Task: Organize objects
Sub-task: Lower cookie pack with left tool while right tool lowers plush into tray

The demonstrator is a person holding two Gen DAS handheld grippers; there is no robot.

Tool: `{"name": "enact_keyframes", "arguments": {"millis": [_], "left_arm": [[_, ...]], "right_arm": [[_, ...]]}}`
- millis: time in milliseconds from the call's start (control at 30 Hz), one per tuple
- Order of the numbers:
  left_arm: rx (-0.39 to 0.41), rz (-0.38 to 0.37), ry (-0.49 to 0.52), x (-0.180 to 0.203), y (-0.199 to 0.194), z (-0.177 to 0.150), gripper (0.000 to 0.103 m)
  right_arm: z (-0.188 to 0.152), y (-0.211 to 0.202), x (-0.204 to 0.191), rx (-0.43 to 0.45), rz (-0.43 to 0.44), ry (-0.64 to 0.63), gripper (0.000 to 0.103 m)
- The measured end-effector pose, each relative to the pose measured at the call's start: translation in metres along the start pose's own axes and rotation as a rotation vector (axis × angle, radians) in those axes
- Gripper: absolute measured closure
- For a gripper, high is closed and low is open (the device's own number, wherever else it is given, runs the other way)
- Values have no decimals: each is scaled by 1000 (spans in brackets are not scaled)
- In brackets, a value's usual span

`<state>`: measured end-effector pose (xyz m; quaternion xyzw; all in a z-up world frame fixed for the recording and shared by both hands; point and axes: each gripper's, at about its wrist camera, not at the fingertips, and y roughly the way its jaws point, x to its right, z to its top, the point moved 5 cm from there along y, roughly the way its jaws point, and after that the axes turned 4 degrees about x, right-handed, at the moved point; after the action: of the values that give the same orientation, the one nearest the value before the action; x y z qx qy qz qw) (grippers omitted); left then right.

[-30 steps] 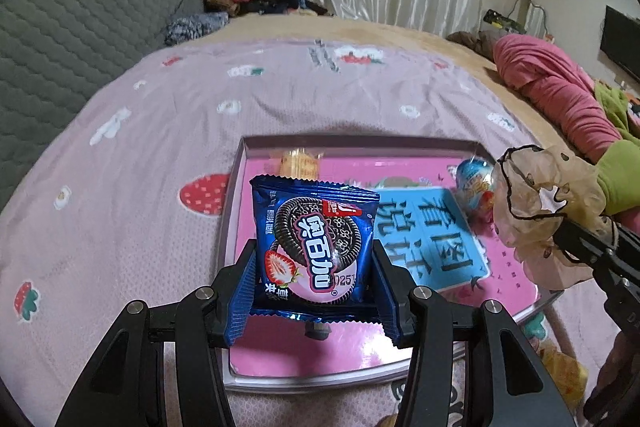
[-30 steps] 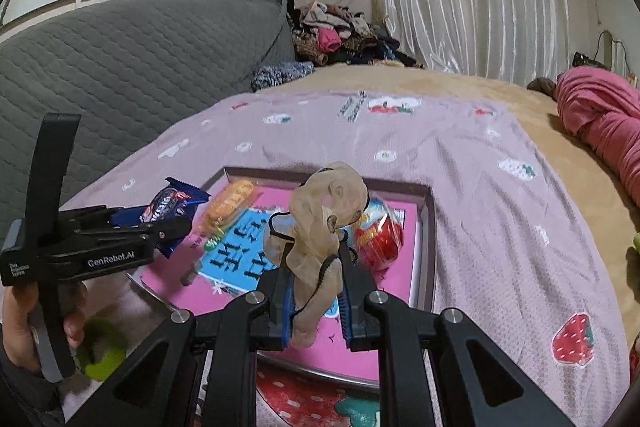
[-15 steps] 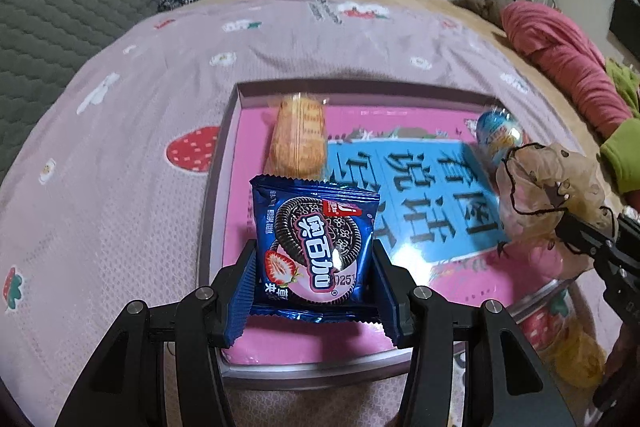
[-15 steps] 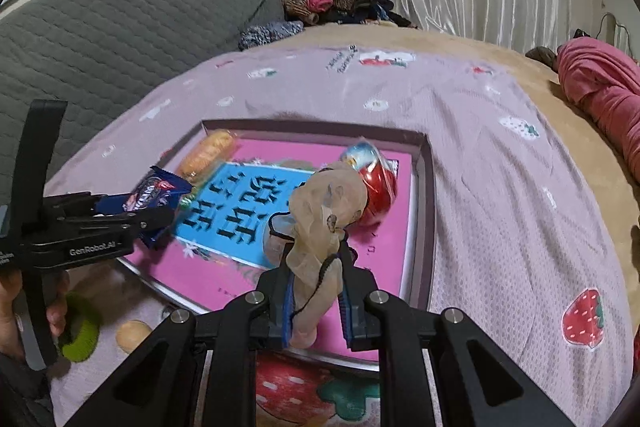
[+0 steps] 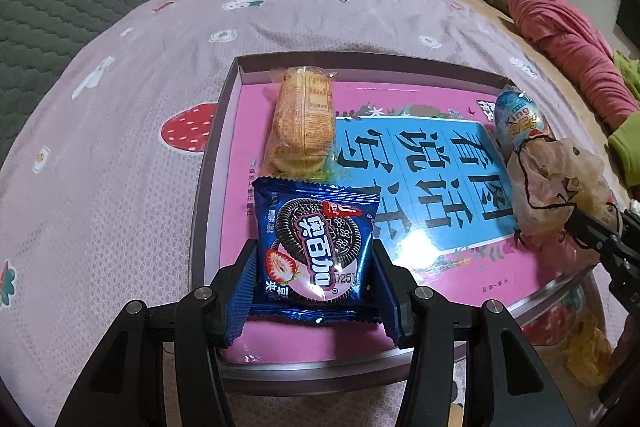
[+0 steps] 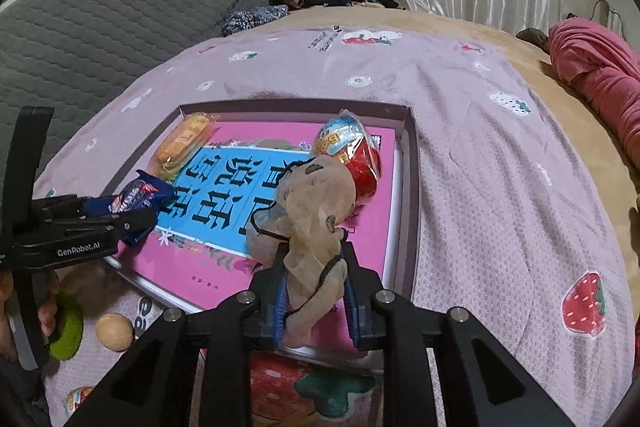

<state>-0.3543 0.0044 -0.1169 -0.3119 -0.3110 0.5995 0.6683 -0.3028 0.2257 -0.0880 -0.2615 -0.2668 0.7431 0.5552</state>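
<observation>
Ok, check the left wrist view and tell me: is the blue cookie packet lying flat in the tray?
No, the cookie packet stands upright between the left gripper's fingers.

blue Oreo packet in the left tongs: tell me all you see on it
The glossy blue foil cookie packet has crimped, serrated ends and shows a dark sandwich cookie, a strawberry and white Chinese lettering. Sealed and slightly puffed, it faces the camera upright, clamped at both side edges by the left tongs, above the near left of the pink-lined tray.
</observation>
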Motion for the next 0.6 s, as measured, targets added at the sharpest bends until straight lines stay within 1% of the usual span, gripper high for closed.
{"name": "enact_keyframes", "arguments": {"millis": [133, 200, 367, 433, 500, 600], "left_arm": [[-6, 5, 0, -1, 1, 0, 47], [-10, 11, 4, -1, 1, -1, 45], [-13, 25, 19, -1, 2, -2, 42], [-17, 33, 19, -3, 2, -2, 36], [-19, 31, 18, -3, 2, -2, 36], [-17, 41, 28, -2, 1, -2, 36]], "right_arm": [[0, 0, 0, -1, -12, -7, 71], [-1, 0, 0, -6, -16, -10, 64], [-2, 1, 0, -14, -30, -16, 57], [-1, 0, 0, -6, -38, -17, 51], [0, -1, 0, -7, -45, -18, 45], [0, 0, 1, -10, -54, -21, 42]]}}
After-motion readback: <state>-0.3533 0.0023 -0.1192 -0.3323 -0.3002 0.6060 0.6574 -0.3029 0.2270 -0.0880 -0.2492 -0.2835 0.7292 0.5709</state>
